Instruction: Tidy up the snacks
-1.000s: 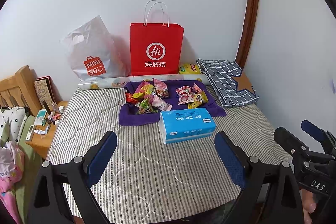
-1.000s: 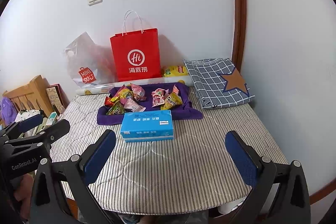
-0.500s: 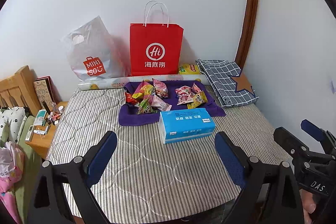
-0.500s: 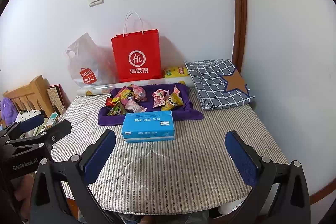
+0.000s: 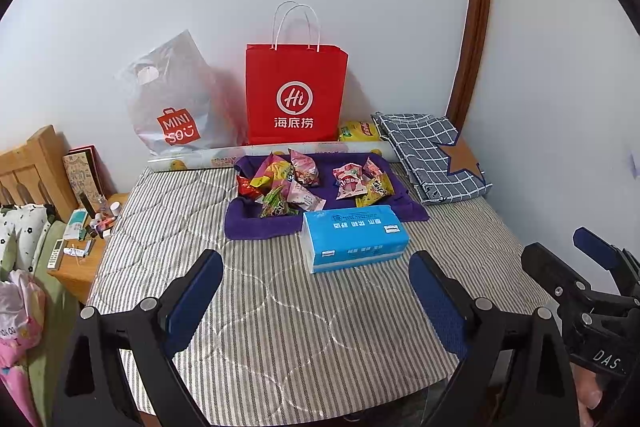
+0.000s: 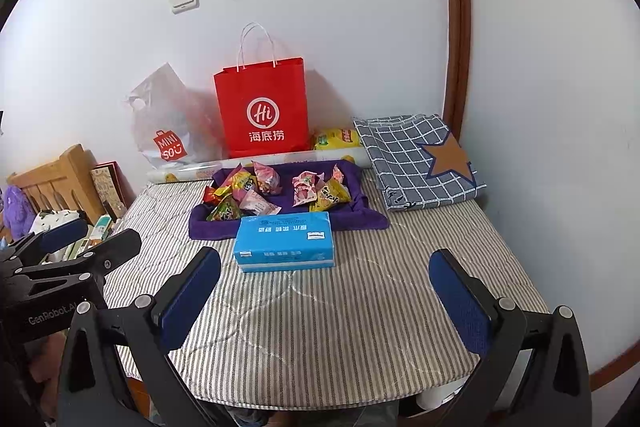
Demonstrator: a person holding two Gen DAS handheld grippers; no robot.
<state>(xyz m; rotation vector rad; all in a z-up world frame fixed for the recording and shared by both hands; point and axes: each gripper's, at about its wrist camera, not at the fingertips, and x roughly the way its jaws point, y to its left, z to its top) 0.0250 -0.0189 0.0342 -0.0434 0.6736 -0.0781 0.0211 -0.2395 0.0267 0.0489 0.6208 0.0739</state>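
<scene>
**A:** Where are the snacks now, and what do your tongs do?

**B:** The snack packets lie on the purple cloth (image 5: pixel 256 225) in two heaps. The left heap (image 5: pixel 282 185) sits at about 11 o'clock from the blue tissue pack (image 5: pixel 354 237), the right heap (image 5: pixel 362 183) at about 12 o'clock. Your left gripper (image 5: pixel 316 297) hangs over the striped mattress (image 5: pixel 280 327), jaws wide apart and holding nothing. Your right gripper (image 6: pixel 326 295) is the same: spread, nothing between the pads, at 6 o'clock from the tissue pack.

**A:** So which step is in hand?

**B:** I cannot settle it. Two separate heaps fit a sorting that is already finished, and they fit also packets that wait to go somewhere else, for example into the red paper bag (image 5: pixel 296 93) at 12 o'clock behind the cloth. Both your grippers are well apart from the packets.

**A:** What does a move toward them call for?

**B:** You must pass over the tissue pack, because it stands between you and the cloth. The packets are thin and overlap, so I judge you should pinch one by its edge, not press from above.
</scene>
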